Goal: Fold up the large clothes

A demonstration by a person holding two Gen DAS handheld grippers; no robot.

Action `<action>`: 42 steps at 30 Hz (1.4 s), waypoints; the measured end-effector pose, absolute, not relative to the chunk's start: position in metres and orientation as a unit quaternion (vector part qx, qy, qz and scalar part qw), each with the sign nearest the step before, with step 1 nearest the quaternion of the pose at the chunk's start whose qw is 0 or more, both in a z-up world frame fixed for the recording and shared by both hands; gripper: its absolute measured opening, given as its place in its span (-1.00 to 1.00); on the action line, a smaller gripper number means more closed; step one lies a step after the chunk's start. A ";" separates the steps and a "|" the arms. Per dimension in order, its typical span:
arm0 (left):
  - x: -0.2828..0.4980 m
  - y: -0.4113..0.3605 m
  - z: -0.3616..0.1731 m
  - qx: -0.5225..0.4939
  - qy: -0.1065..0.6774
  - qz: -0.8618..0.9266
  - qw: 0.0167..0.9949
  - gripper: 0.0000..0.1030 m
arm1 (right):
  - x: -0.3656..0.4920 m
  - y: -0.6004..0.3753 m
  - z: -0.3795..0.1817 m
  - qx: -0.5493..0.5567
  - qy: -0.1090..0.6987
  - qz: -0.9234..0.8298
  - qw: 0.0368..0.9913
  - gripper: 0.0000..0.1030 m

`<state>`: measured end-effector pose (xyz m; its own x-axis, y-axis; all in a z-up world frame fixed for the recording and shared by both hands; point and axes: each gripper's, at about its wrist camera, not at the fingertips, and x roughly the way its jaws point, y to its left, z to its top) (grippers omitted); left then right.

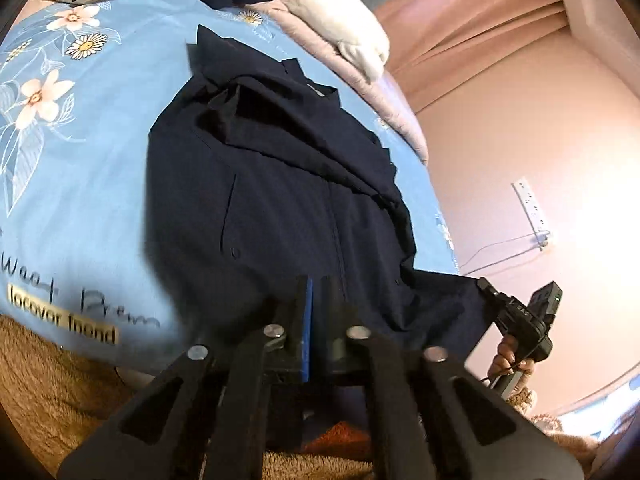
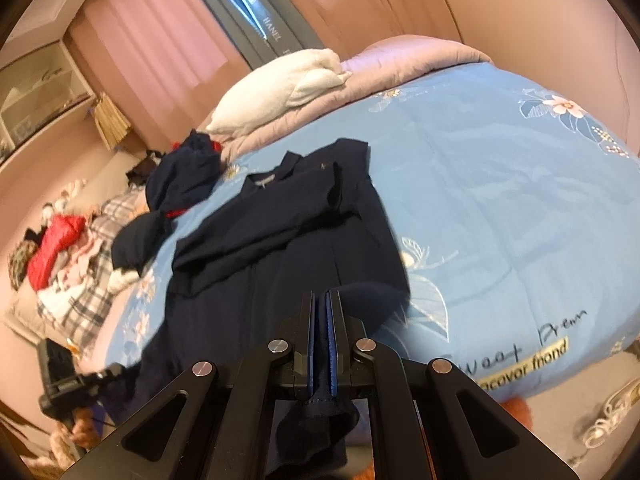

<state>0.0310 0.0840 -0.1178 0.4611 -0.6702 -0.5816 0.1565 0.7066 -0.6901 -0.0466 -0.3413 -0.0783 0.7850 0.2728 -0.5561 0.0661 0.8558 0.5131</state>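
A dark navy shirt (image 1: 280,184) lies lengthwise on the blue floral bedspread (image 1: 80,184), collar at the far end, sleeves folded in over the body. My left gripper (image 1: 318,284) is shut on the shirt's bottom hem at the near edge of the bed. My right gripper (image 2: 321,296) is shut on the other hem corner, and cloth hangs out below its pads. The shirt shows in the right wrist view (image 2: 288,232) too. The right gripper also appears in the left wrist view (image 1: 482,282), pinching the hem, and the left gripper in the right wrist view (image 2: 120,370).
A pile of dark clothes (image 2: 180,176) lies at the far side of the bed. A white pillow (image 2: 280,88) rests on a pink quilt (image 2: 400,60). More laundry (image 2: 60,256) is heaped beside the bed. Curtains (image 2: 152,40) hang behind. A power strip (image 1: 532,208) is on the wall.
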 end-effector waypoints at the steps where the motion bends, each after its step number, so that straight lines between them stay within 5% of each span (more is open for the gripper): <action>1: 0.039 0.083 -0.116 -0.283 0.451 -0.253 0.808 -1.00 | -0.041 -0.343 -0.077 0.265 0.319 0.055 0.908 -0.88; 18: 0.080 0.089 -0.082 -0.218 0.441 -0.209 0.845 -1.00 | 0.062 -0.369 -0.086 0.274 0.346 -0.002 0.897 -0.98; 28: 0.055 0.101 -0.111 -0.210 0.470 -0.174 0.840 -0.37 | 0.006 -0.370 -0.105 0.247 0.403 -0.013 0.881 -0.96; 31: 0.047 0.101 -0.118 -0.204 0.472 -0.172 0.840 -0.17 | -0.014 -0.381 -0.103 0.253 0.404 -0.024 0.879 -0.56; 32: 0.044 0.101 -0.120 -0.203 0.473 -0.171 0.840 -0.10 | -0.024 -0.384 -0.102 0.253 0.403 -0.029 0.879 -0.24; 33: 0.041 0.101 -0.123 -0.203 0.473 -0.170 0.840 -0.05 | -0.032 -0.385 -0.100 0.249 0.402 -0.034 0.881 -0.12; 38: 0.028 0.104 -0.139 -0.204 0.472 -0.152 0.844 0.64 | -0.055 -0.381 -0.103 0.235 0.414 -0.027 0.879 0.23; 42: 0.015 0.105 -0.156 -0.202 0.488 -0.143 0.837 0.84 | -0.064 -0.373 -0.118 0.232 0.438 0.002 0.869 0.36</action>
